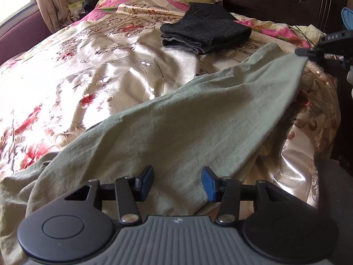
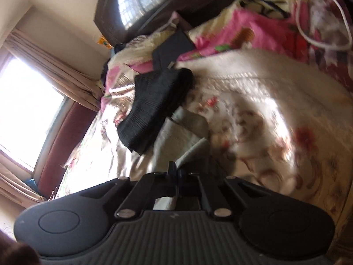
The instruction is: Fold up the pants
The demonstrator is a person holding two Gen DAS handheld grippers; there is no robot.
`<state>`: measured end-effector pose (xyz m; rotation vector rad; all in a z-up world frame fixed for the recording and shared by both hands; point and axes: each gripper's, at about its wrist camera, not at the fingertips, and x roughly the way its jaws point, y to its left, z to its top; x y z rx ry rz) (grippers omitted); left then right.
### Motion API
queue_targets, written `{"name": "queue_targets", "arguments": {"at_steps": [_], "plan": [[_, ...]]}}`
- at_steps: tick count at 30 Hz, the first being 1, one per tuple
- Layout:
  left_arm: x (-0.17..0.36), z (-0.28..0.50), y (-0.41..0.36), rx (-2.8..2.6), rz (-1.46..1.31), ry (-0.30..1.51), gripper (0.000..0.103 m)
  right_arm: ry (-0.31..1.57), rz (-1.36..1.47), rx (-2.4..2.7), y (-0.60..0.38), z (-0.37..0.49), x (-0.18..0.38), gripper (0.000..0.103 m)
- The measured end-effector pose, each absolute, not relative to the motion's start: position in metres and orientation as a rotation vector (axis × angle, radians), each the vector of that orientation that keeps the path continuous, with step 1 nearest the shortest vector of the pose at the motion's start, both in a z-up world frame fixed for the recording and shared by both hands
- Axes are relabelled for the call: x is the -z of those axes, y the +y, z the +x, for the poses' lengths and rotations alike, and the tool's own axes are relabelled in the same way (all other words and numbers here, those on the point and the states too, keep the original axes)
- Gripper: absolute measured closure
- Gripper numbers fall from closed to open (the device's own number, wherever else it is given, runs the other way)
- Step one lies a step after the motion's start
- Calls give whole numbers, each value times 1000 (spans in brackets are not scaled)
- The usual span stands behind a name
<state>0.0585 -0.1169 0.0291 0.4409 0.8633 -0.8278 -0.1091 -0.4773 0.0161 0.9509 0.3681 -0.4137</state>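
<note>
Pants (image 1: 176, 119), olive, thin and wrinkled cotton-like cloth, spread diagonally over bed (image 1: 66, 84) with glossy floral satin cover. Left wrist view: left tool (image 1: 177, 182) released, blue-padded fingers apart just above near end of fabric, gripping nothing. Far corner lifted taut by right tool (image 1: 308, 53). Folded dark knit stack (image 1: 205, 29) lying beyond.

Right wrist view, blurred: right tool (image 2: 176, 170) clenched on pants (image 2: 189, 152) edge, a pale strip pinched between fingers. Risks: thin hem slipping from pinch under tension; slick satin letting cloth slide, skewing the fold; swinging leg brushing dark stack (image 2: 154, 108).
</note>
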Motion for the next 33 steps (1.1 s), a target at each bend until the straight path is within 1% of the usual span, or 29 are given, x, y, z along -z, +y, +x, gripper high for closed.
{"name": "queue_targets", "arguments": {"at_steps": [3, 5, 6, 7, 8, 10, 11, 13, 14, 15, 19, 23, 26, 30, 31, 32, 33], "plan": [[-35, 64, -122, 825, 434, 841, 42, 242, 943, 340, -485, -104, -44, 100], [-35, 68, -125, 822, 416, 844, 42, 192, 960, 349, -494, -106, -45, 100], [-34, 68, -126, 824, 412, 848, 42, 201, 973, 363, -498, -107, -38, 99], [-31, 68, -128, 829, 416, 851, 42, 245, 993, 379, -502, -106, -27, 98], [-28, 68, -130, 831, 424, 855, 42, 319, 1004, 391, -503, -103, -15, 94], [-20, 66, -131, 835, 446, 875, 42, 449, 996, 440, -496, -102, 1, 94], [-17, 65, -130, 833, 452, 882, 42, 469, 996, 447, -493, -105, 5, 94], [-15, 64, -127, 833, 448, 888, 42, 448, 1056, 444, -485, -123, 7, 84], [-15, 64, -125, 832, 441, 891, 42, 440, 1079, 437, -481, -131, 8, 72], [-16, 64, -123, 832, 433, 894, 42, 445, 1093, 428, -478, -136, 9, 65], [-15, 64, -122, 823, 437, 896, 42, 521, 1080, 401, -476, -127, 17, 64], [-15, 64, -122, 818, 434, 900, 41, 529, 1208, 339, -478, -119, 29, 62], [-16, 64, -125, 823, 442, 902, 42, 542, 1268, 261, -472, -122, 27, 60], [-16, 64, -131, 829, 452, 898, 41, 560, 1214, 292, -462, -112, 33, 59], [-16, 65, -132, 824, 448, 901, 41, 551, 1227, 310, -463, -107, 38, 60], [-17, 65, -132, 820, 445, 903, 41, 520, 1238, 324, -465, -103, 41, 64], [-17, 65, -133, 818, 441, 905, 41, 488, 1227, 340, -467, -101, 42, 72]]}}
